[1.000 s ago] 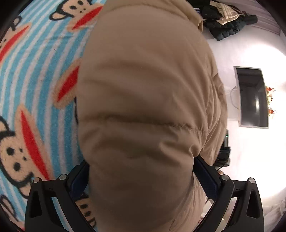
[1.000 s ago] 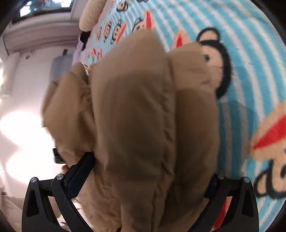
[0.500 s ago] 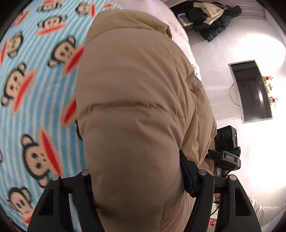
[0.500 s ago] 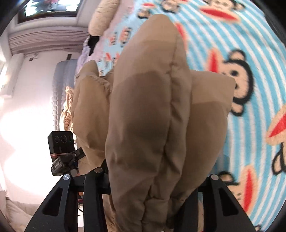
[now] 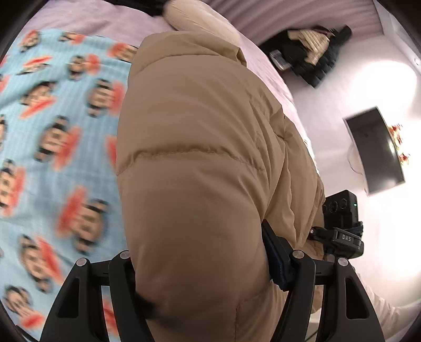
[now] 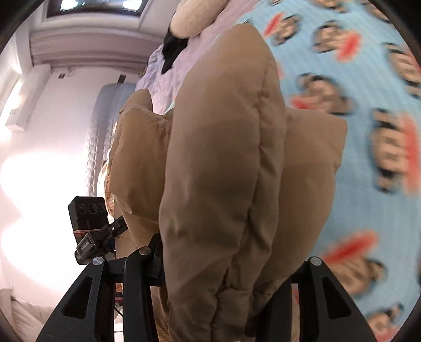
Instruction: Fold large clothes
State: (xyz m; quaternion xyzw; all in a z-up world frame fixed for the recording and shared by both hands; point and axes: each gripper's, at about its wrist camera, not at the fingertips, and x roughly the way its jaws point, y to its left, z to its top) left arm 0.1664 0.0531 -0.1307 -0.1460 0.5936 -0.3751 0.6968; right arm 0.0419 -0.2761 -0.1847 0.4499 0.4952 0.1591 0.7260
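Observation:
A tan puffer jacket fills the middle of both wrist views, held up off a light-blue monkey-print blanket. My left gripper is shut on a thick fold of the jacket, which bulges out between its black fingers. My right gripper is shut on another bunched part of the same jacket. The blanket lies to the right in the right wrist view. The other gripper's camera block shows beside the jacket in each view.
A lilac bed sheet lies beyond the blanket. Dark clothes are piled at the far side. A black TV screen hangs on the white wall. A cream plush pillow and a grey padded headboard show in the right wrist view.
Both grippers have risen with the jacket, so the blanket looks farther away and more of the room shows. Both have closed tighter on the jacket.

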